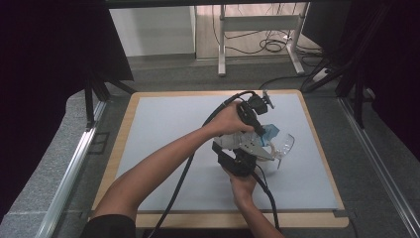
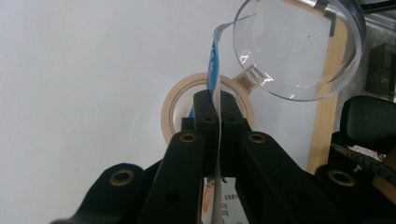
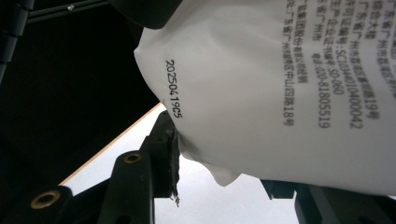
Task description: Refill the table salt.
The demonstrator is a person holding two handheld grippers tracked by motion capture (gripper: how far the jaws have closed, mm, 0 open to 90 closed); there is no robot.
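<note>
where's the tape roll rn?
In the left gripper view, the tape roll lies flat on the grey mat, behind the packet, just left of the clear glass.

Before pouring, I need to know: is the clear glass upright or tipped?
Tipped: the glass leans sideways by the packet, mouth facing the left gripper view's camera.

from the high view we look forward and down over the whole table (image 1: 148, 106), well back from it. the left gripper view sits close, facing down past its jaws onto the clear glass (image 2: 299, 49). the right gripper view presses against the white printed pouch (image 3: 289, 93). all three share that pouch.
</note>
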